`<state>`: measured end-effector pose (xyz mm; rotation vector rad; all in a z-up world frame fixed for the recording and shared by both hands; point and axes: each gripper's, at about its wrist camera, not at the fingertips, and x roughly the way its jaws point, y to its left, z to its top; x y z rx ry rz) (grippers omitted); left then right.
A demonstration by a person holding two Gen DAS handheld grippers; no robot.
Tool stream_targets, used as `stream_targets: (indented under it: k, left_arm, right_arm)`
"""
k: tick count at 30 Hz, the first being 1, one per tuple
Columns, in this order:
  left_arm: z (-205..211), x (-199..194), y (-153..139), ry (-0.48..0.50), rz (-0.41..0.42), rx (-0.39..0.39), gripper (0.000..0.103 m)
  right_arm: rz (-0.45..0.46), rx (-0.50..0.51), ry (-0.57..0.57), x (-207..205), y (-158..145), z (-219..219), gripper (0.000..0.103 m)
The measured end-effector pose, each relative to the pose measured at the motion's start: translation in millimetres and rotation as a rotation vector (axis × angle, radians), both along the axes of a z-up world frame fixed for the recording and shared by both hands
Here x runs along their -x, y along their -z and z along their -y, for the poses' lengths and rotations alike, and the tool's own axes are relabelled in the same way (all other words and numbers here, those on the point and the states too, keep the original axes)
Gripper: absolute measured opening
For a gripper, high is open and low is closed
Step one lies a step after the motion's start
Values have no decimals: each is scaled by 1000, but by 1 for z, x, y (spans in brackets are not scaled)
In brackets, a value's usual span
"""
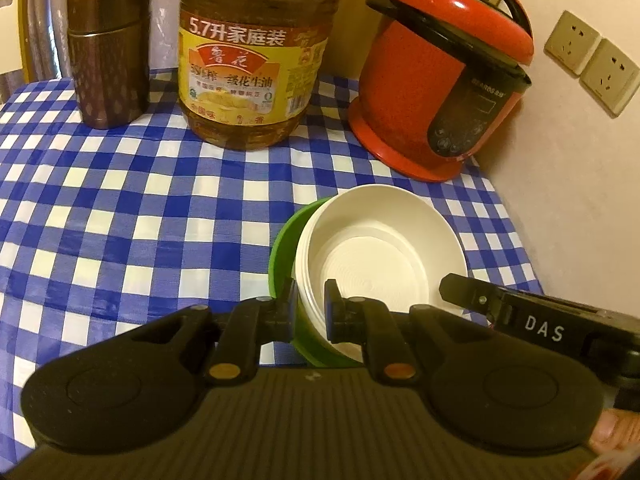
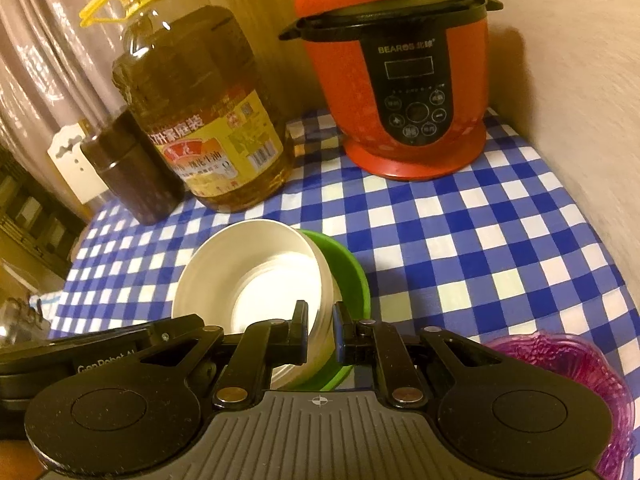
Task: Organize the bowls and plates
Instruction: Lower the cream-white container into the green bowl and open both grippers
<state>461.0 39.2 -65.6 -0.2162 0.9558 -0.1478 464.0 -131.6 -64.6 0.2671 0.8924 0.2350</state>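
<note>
You have both grippers on one stack: a white bowl [image 1: 380, 248] nested in a green bowl [image 1: 282, 248], near the table's edge on the checked cloth [image 1: 120, 200].

Your left gripper [image 1: 311, 312] pinches the stack's rim at its 9 o'clock side, one pad outside the green wall, the other inside the white bowl. Your right gripper [image 2: 320, 336] pinches the opposite side, at about 3 o'clock; there one finger sits inside the white bowl and the other outside its wall, though whether the green rim is also caught I cannot tell.

Judging by the thin, matte walls, both bowls look like light plastic: stiff enough to lift by the rim, unlikely to break, but smooth and liable to slip or flex if you squeeze one wall only. The white bowl has faint concentric rings on its flat base and a stepped inner wall. Take hold across both walls so that the pair moves as one.

At 12 o'clock stand an oil jug [image 2: 204, 120], a brown tin [image 1: 108, 52] and a red cooker [image 2: 400, 72], all probably heavy; keep clear. A purple dish [image 2: 568, 384], translucent and ribbed, sits at 4 o'clock in the right view.
</note>
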Motion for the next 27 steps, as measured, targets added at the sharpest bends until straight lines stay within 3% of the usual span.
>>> stream_targets:
  k: [27]
  left_arm:
    - [9,-9,13,17,-7,-70,12]
  right_arm:
    - [-9,49,-40,-6,17,-5,13]
